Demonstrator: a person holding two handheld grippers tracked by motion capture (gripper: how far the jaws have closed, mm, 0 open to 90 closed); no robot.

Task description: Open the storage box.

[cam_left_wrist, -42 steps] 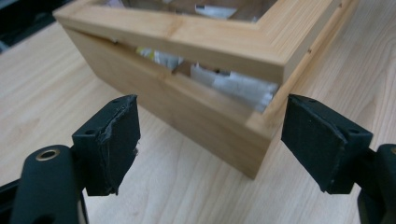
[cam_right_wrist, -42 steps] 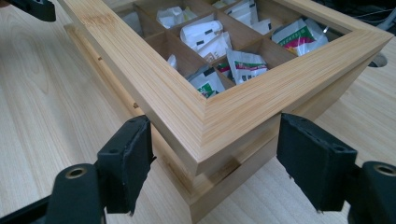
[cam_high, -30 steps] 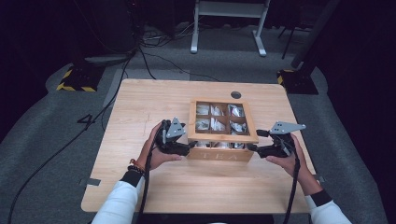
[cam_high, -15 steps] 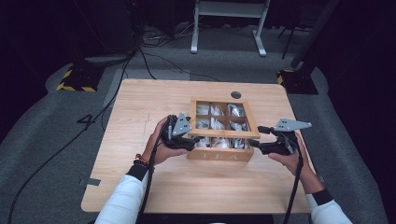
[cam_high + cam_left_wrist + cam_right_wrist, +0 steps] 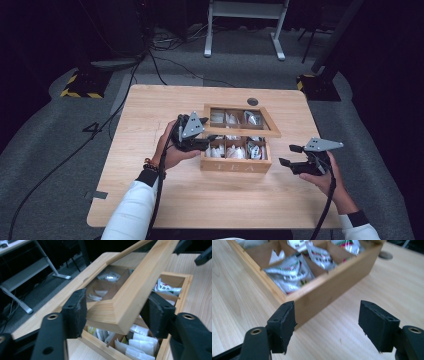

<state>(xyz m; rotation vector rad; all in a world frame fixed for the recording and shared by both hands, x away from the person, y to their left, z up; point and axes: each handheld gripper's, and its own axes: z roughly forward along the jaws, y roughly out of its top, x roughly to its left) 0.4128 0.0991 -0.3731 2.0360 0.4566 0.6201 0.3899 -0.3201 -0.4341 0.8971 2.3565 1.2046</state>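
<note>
A wooden tea box (image 5: 235,164) marked TEA stands mid-table, with tea bags (image 5: 289,272) in its compartments. Its windowed lid (image 5: 242,131) is tilted up at the front, hinged at the back. My left gripper (image 5: 205,142) is at the lid's front left corner. Its jaws have just been closing, and in the left gripper view both pads (image 5: 76,312) press on the lid's wooden frame (image 5: 125,302). My right gripper (image 5: 290,155) hovers open to the right of the box, a little apart from it. In the right gripper view, the box's corner (image 5: 324,292) lies beyond the empty jaws of the right gripper (image 5: 327,320).
A round hole (image 5: 252,101) sits in the tabletop (image 5: 150,115) behind the box. Bare wood lies to the left, right and front of the box. Cables and a metal stand (image 5: 245,20) are on the grey floor beyond the table.
The lid's front edge has risen with my left gripper, which has closed on its corner. My right gripper has drawn away from the box to the right.
</note>
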